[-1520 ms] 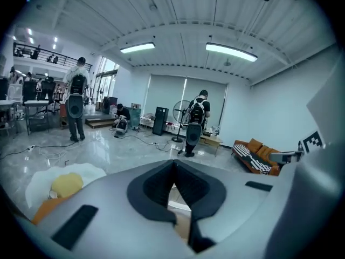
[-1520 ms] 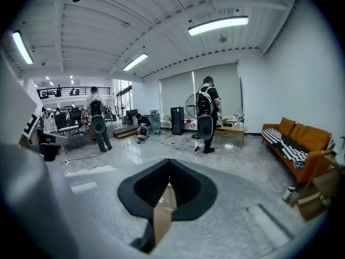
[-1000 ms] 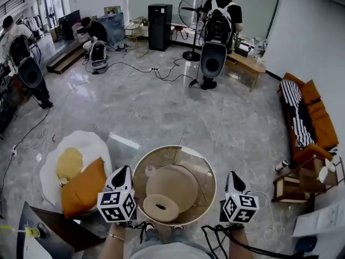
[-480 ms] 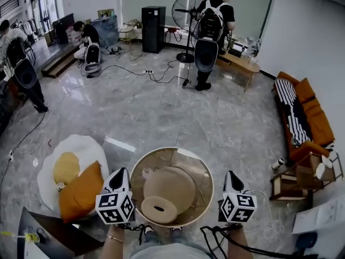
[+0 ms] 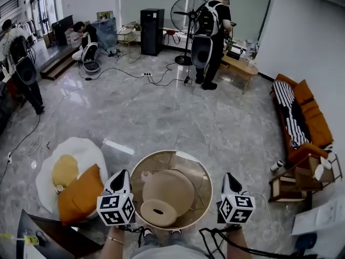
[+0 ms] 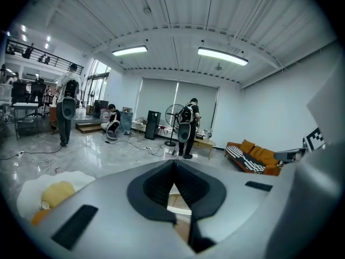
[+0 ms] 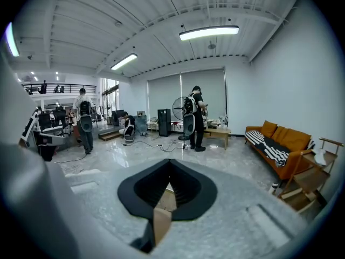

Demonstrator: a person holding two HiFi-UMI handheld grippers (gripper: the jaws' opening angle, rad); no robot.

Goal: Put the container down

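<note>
A beige container [image 5: 168, 190] with a small knob and an oval opening sits on a round glass table with a gold rim [image 5: 203, 168], just below me. My left gripper [image 5: 123, 175] is at the table's left edge, apart from the container. Its jaws meet at the tips [image 6: 173, 165] with nothing between them. My right gripper [image 5: 229, 177] hovers beside the table's right edge, also clear of the container. Its jaws [image 7: 170, 164] are closed together and empty. Through the gap behind each pair of jaws a bit of the table shows.
An egg-shaped white and yellow cushion [image 5: 67, 166] and an orange cushion [image 5: 81, 196] lie left of the table. A wooden side table [image 5: 302, 179] and an orange sofa [image 5: 302, 117] stand at the right. Cables cross the floor. People and a standing fan [image 5: 186, 15] are far off.
Both grippers and the container keep their places. The head view has shifted slightly, and the person by the fan has stepped a little to the right.
</note>
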